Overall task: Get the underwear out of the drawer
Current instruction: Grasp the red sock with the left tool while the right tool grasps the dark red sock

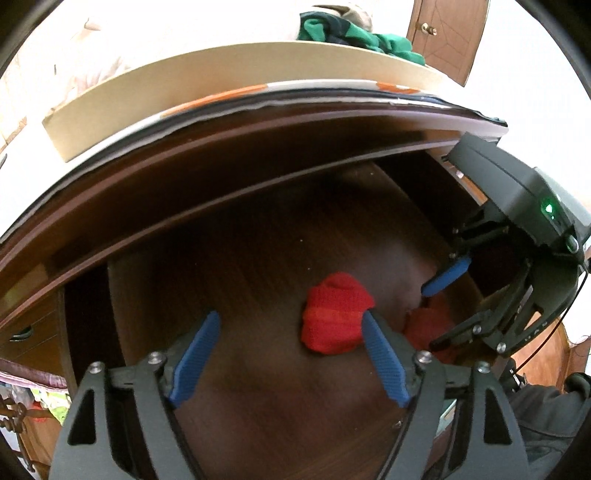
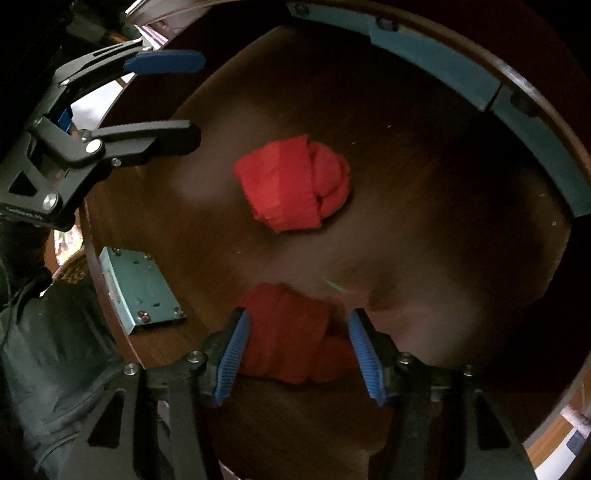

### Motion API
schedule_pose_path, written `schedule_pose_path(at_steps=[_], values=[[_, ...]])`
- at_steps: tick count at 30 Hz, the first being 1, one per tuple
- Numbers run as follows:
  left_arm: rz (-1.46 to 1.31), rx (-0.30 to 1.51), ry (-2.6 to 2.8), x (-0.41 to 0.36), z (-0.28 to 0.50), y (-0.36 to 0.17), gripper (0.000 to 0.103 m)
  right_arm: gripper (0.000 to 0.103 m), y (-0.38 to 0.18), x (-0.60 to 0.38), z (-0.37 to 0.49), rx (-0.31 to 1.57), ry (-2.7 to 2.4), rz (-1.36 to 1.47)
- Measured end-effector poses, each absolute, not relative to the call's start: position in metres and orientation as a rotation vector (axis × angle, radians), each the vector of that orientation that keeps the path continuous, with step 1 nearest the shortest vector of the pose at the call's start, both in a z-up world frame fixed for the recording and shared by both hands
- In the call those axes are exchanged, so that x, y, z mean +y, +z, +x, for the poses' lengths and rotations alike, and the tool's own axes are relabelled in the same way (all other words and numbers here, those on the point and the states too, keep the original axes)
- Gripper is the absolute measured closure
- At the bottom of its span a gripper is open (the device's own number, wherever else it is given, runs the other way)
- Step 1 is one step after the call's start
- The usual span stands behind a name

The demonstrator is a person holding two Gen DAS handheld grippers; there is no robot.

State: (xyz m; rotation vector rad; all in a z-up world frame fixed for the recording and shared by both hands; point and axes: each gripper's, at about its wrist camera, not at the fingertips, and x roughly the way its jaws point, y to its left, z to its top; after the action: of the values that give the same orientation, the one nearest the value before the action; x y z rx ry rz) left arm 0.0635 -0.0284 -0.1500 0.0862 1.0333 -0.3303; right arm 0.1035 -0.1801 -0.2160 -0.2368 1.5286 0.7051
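The left wrist view alone shows the dresser top (image 1: 229,66) above the open drawer (image 1: 258,229), with green clothes (image 1: 354,35) piled on it and a door (image 1: 448,33) behind; the right wrist view alone shows the metal slide rail (image 2: 436,62) along the drawer's side and a bracket (image 2: 142,290) at its edge. Two rolled red pairs of underwear lie on the drawer floor. The first roll (image 1: 334,314) sits just beyond the left gripper (image 1: 290,325), touching its right finger, jaws spread wide with nothing between. The second roll (image 2: 291,332) lies between the fingers of the right gripper (image 2: 297,325), which stand apart; whether the pads press it I cannot tell. Both grippers point steeply down into the drawer
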Motion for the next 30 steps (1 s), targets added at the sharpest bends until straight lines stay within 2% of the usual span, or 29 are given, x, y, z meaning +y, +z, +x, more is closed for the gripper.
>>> schedule_pose_path(at_steps=[9, 13, 20, 30], values=[[0.082, 1.034, -0.335, -0.033, 0.067, -0.152, 0.017, 0.046, -0.232, -0.188, 0.125, 1.617, 0.786, -0.087], [0.074, 1.038, -0.337, -0.032, 0.069, -0.151, 0.017, 0.058, -0.234, -0.186, 0.128, 1.611, 0.835, -0.032], [0.068, 1.048, -0.357, -0.028, 0.072, -0.148, 0.017, 0.066, -0.219, -0.193, 0.123, 1.471, 0.791, -0.035], [0.173, 1.147, -0.411, -0.054, 0.088, -0.163, 0.017, 0.067, -0.199, -0.24, 0.128, 1.271, 0.594, -0.001]])
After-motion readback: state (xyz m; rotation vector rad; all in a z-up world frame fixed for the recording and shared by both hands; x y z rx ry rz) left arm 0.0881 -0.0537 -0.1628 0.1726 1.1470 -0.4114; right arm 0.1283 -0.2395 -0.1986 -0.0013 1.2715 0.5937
